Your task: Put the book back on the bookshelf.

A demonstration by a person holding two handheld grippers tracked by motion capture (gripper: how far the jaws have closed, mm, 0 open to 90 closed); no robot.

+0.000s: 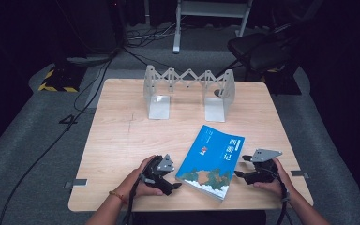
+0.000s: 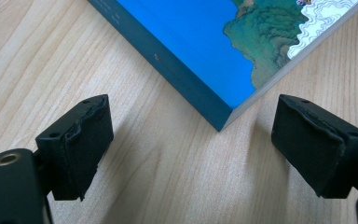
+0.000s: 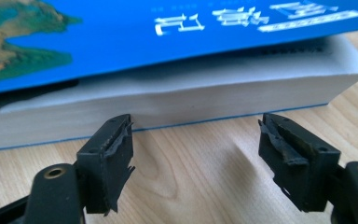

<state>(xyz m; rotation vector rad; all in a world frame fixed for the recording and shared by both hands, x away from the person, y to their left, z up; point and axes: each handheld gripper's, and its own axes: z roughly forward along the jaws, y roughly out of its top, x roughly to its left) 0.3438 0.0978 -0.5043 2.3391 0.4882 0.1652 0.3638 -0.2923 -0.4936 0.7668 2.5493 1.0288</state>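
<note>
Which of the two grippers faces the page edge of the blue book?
The right gripper. Its open jaws point at the white page edge of the blue book, while the left gripper faces the dark spine corner.

A blue book [image 1: 212,161] lies flat on the wooden table, in the lower middle of the high view. It sits a bit crooked, with its top leaning to the right. The cover has white letters near the top and green land with white waves at the bottom. It is thick, shut, and its white page edges face right.
</note>
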